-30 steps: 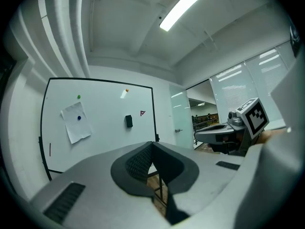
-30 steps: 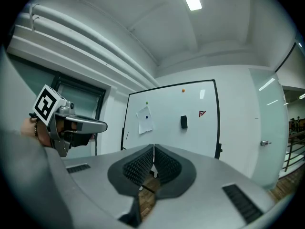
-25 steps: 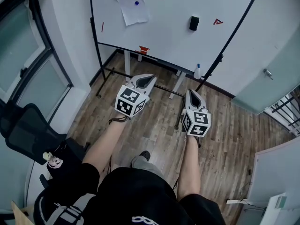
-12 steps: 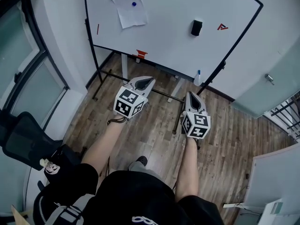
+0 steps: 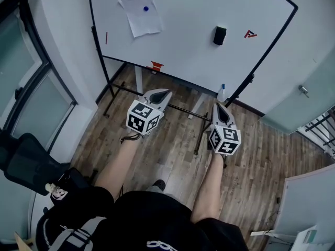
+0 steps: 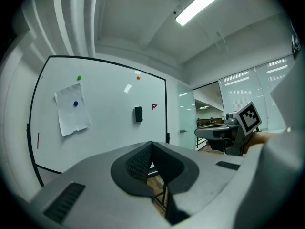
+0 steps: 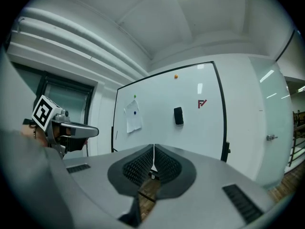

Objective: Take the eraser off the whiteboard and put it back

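Observation:
A black eraser point(image 5: 219, 35) sticks upright on the whiteboard point(image 5: 183, 41), right of centre and beside a small red mark point(image 5: 250, 34). It also shows in the left gripper view as the eraser point(image 6: 138, 114) and in the right gripper view as the eraser point(image 7: 178, 115). My left gripper point(image 5: 163, 93) and right gripper point(image 5: 219, 106) are held side by side over the wooden floor. They point level at the board and stay well short of it. Both are shut with nothing between their pads point(image 6: 141, 160) point(image 7: 164, 163).
A paper sheet point(image 5: 139, 12) hangs under a blue magnet at the board's upper left, with a red marker point(image 5: 106, 37) near the left edge. A spray bottle point(image 5: 222, 93) and the stand's legs point(image 5: 137, 77) sit below the board. An office chair point(image 5: 21, 161) stands left; a glass door point(image 5: 298, 88) is right.
Both grippers have moved forward toward the whiteboard together with the person. The board and eraser sit closer. Both stay shut and empty.

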